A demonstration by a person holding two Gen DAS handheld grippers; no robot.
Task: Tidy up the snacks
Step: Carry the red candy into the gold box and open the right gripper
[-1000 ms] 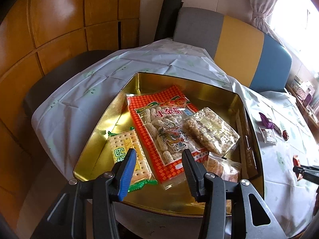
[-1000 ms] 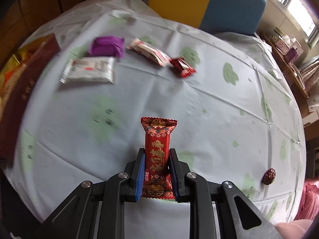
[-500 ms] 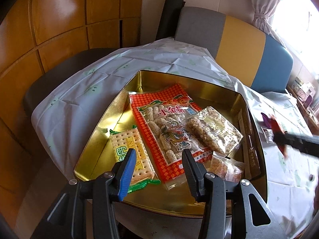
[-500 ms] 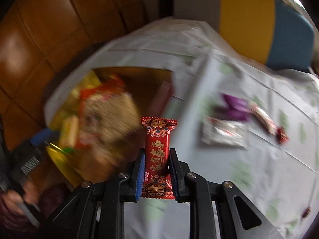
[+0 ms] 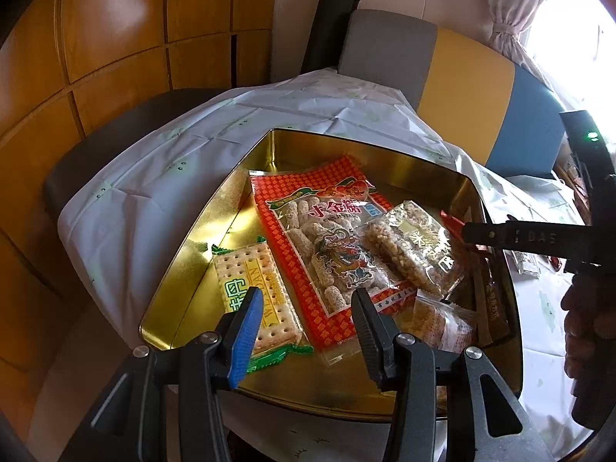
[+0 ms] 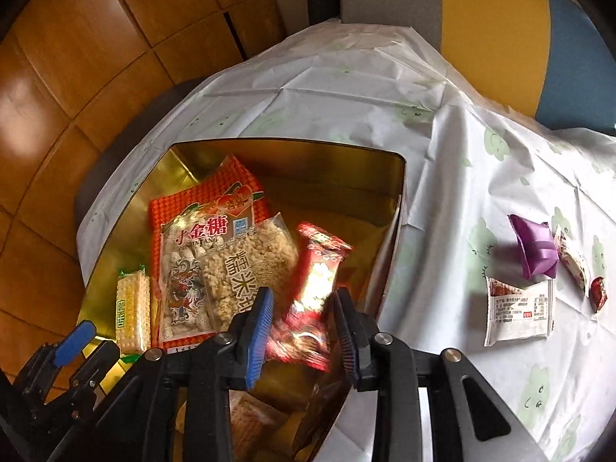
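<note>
An open gold tin (image 5: pixel 369 146) (image 6: pixel 288 144) on the table holds a big red-orange bag (image 5: pixel 308 200), a clear rice-cake pack (image 5: pixel 412 246) and a green cracker pack (image 5: pixel 250 277). My right gripper (image 6: pixel 304 323) hangs over the tin's right side with its jaws opening. A red candy bar (image 6: pixel 315 281) sits blurred and tilted between them, and the pads no longer press it. My left gripper (image 5: pixel 304 308) stands open and empty over the tin's near edge. The right gripper (image 5: pixel 500 236) also reaches in from the right in the left wrist view.
To the right of the tin, the pale tablecloth carries a purple packet (image 6: pixel 535 246), a white packet (image 6: pixel 519 312), a pink-white packet (image 6: pixel 573 265) and a small red candy (image 6: pixel 598 292). A grey, yellow and blue chair back (image 5: pixel 462 73) stands behind the table.
My right gripper swung left from the tablecloth to above the tin with the red bar. Its jaws have parted and the bar has tipped loose. The left gripper stayed still.
</note>
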